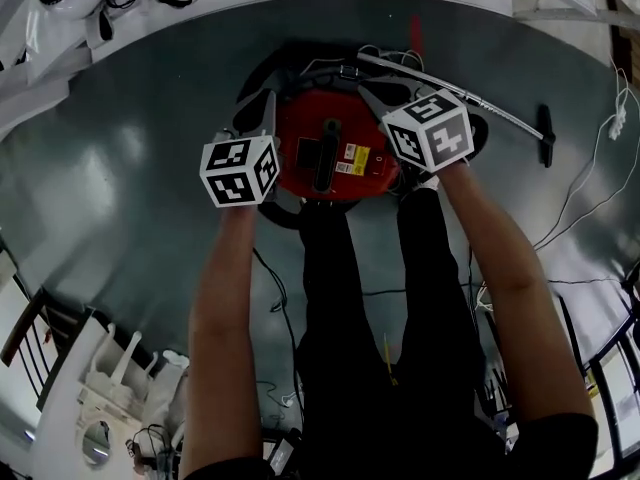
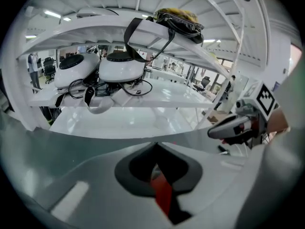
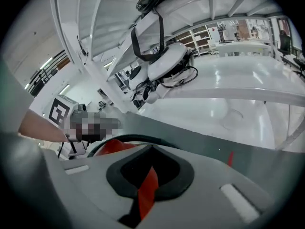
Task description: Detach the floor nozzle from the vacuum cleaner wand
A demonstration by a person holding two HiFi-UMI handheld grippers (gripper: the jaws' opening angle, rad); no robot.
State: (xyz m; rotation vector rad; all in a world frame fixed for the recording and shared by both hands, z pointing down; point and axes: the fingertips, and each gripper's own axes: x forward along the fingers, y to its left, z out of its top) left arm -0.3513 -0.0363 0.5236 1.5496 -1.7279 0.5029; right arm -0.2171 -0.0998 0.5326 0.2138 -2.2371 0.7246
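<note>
A red canister vacuum cleaner [image 1: 335, 158] stands on the grey floor right below me. Its silver wand [image 1: 450, 93] runs from behind the canister to the right and ends in a dark floor nozzle [image 1: 546, 133]. My left gripper [image 1: 255, 108] hangs over the canister's left edge, and my right gripper [image 1: 388, 93] over its right edge, close to the wand's near end. In the left gripper view the left gripper [image 2: 155, 144] is shut and empty, with red showing below it. The right gripper [image 3: 151, 147] looks the same in the right gripper view. Neither touches the wand or nozzle.
A white shelf rack [image 2: 119, 101] with round white appliances [image 2: 121, 66] and a dark bag [image 2: 178, 23] stands beyond the grey floor. Loose white cables [image 1: 600, 168] trail at the right. White furniture [image 1: 110, 388] stands at the lower left. My legs [image 1: 380, 298] stand behind the canister.
</note>
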